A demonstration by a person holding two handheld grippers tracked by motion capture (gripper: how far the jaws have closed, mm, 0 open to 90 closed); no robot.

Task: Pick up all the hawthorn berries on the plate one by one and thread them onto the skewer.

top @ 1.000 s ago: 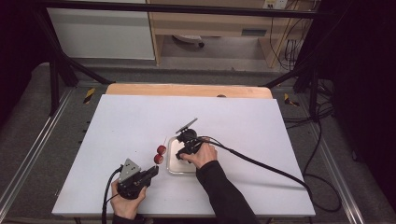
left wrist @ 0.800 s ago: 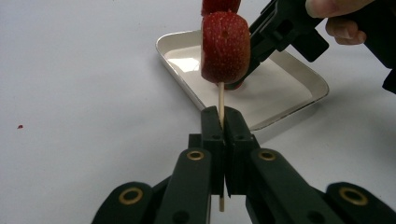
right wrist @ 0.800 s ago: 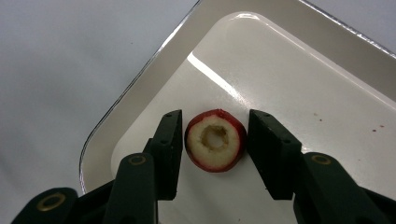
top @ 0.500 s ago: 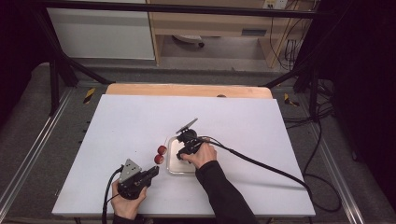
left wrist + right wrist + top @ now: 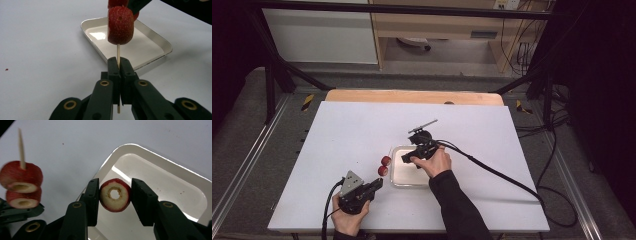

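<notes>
The white counter [image 5: 492, 150] carries a shallow white rectangular tray [image 5: 398, 180] near its front middle; the tray's inner floor is bare where it shows. The right tool [image 5: 408, 159] hangs over the tray's left part, held in the person's right hand [image 5: 435, 162]. In the right gripper view its jaws stand partly closed, having just been closing, and a cored strawberry slice [image 5: 115, 195] sits between them, cut face and centre hole turned to the camera; the left pad touches the slice, while contact on the right side is uncertain from this angle. The left tool [image 5: 379, 181] rests low at the counter's front left, jaws fully shut on the lower end of a thin wooden skewer [image 5: 118, 53]. The skewer stands out from the jaws and carries two strawberry slices [image 5: 384, 165], stacked touching one another, just beside the tray's left rim. The skewer's pointed tip rises bare above the upper slice.
</notes>
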